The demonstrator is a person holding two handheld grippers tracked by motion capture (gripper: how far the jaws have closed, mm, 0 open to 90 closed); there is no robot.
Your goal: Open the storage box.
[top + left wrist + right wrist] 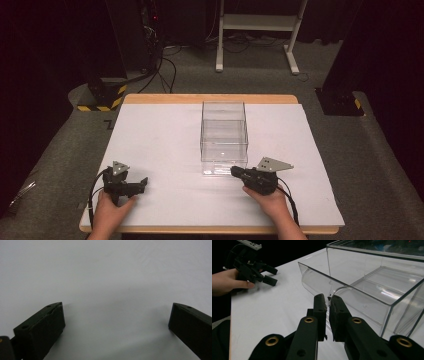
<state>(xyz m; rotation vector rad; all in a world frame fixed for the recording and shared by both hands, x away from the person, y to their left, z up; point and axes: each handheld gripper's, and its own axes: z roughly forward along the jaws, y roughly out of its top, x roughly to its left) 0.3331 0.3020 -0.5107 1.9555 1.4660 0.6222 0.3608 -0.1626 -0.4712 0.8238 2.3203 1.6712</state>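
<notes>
1. Near the middle of the white-covered rectangular table (165,135), a clear, hard plastic box with square walls and an open top (224,131) stands upright, its curved front lip facing the person.
2. The black right gripper (236,171) sits at that front lip; in the right gripper view its jaws are pressed nearly together, pinching the thin curved plastic edge (328,299).
3. The black left gripper (144,183) rests on the sheet at the near left, well apart from the box, jaws spread wide with nothing between them.
4. Bare white surface lies open to the left of the box and behind it; a narrower strip runs along its right side.
5. The table cover is smooth and matt, with a pale wooden edge (210,98) showing at the far side; grey carpet (350,150) surrounds the table.
</notes>
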